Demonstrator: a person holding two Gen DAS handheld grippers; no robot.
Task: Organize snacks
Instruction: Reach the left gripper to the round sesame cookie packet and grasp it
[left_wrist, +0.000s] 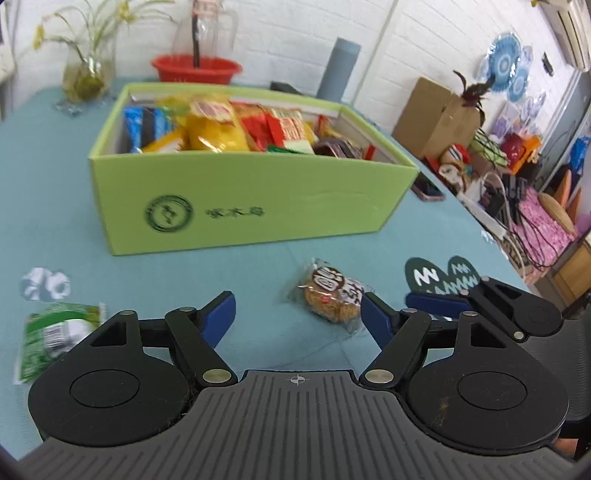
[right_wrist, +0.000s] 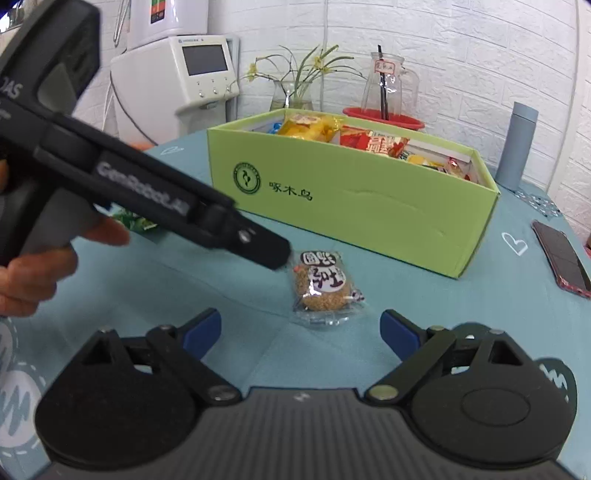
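Observation:
A light green box (left_wrist: 251, 199) (right_wrist: 351, 206) stands on the teal tablecloth, filled with several snack packets in yellow, red and blue. In front of it lies a clear packet with a round brown cake (left_wrist: 332, 299) (right_wrist: 321, 288). My left gripper (left_wrist: 297, 306) is open; the packet lies just ahead of its right finger. My right gripper (right_wrist: 301, 328) is open too, with the packet just beyond its jaws. A green snack packet (left_wrist: 55, 336) (right_wrist: 136, 221) lies to the left. A hand holds the left gripper's body (right_wrist: 147, 199) in the right wrist view.
A phone (right_wrist: 561, 254) lies right of the box near the table edge. A grey flask (right_wrist: 517, 144), a red basin (left_wrist: 195, 68) with a glass jug and a vase (left_wrist: 86, 74) stand behind the box. Crumpled white wrapping (left_wrist: 44, 284) lies at the left.

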